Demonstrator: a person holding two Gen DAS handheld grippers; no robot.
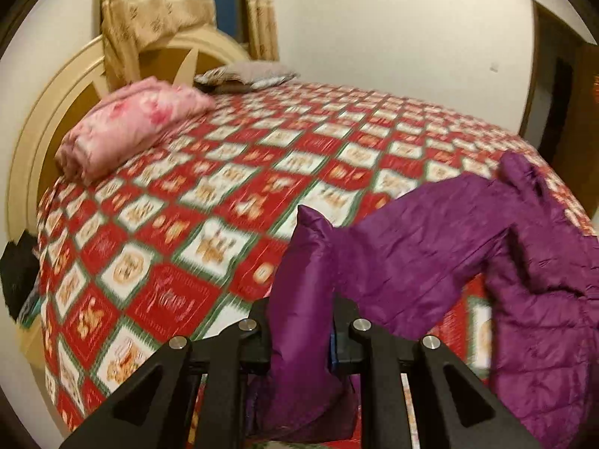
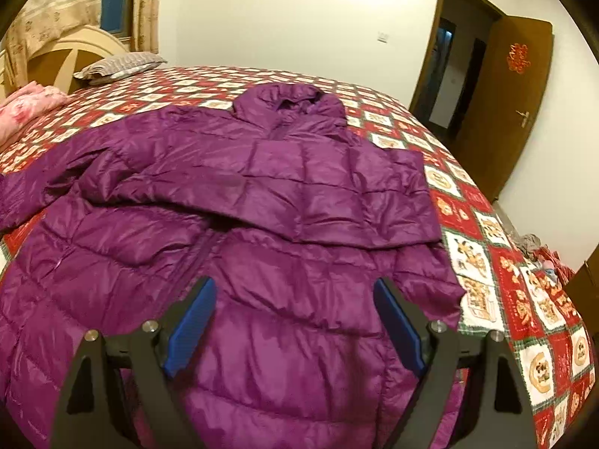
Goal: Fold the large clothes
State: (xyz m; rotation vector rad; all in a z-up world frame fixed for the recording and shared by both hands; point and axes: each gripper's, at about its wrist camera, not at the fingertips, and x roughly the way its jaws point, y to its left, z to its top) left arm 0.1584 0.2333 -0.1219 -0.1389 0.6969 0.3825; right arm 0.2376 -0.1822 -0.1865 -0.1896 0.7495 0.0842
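Closest in, the left gripper [image 1: 301, 331] has its jaws clamped on the cuff end of a sleeve [image 1: 378, 254] of the purple puffer jacket [image 2: 262, 202]; the fabric bunches up between the black fingers and the sleeve rises clear of the bedspread [image 1: 209, 202], stretching away to the right toward the rest of the coat. That view is blurred, so the finer seams are hard to read. The right gripper [image 2: 295, 321] hangs over the lower body of the jacket with its jaws wide apart, the blue pads [image 2: 194, 321] showing on their inner faces and nothing pinched between them; whether the tips touch the quilting I cannot tell. The jacket lies spread front-up across the near half of the bed, its hem toward the grippers. Its other sleeve is folded across the chest, and the hood [image 2: 288, 103] points toward the far side. Under it is a red, white and green patchwork bedspread with small animal motifs. Beyond, at the left, a folded pink floral quilt [image 1: 131, 127] rests near the cream wooden headboard [image 1: 56, 89], with a grey-striped pillow [image 2: 119, 65] beside it farther along the headboard. Gold patterned curtains [image 1: 157, 7] hang behind the headboard. At the far right a brown door [image 2: 513, 101] stands open in the white wall, a red ornament [image 2: 518, 58] stuck on its face.
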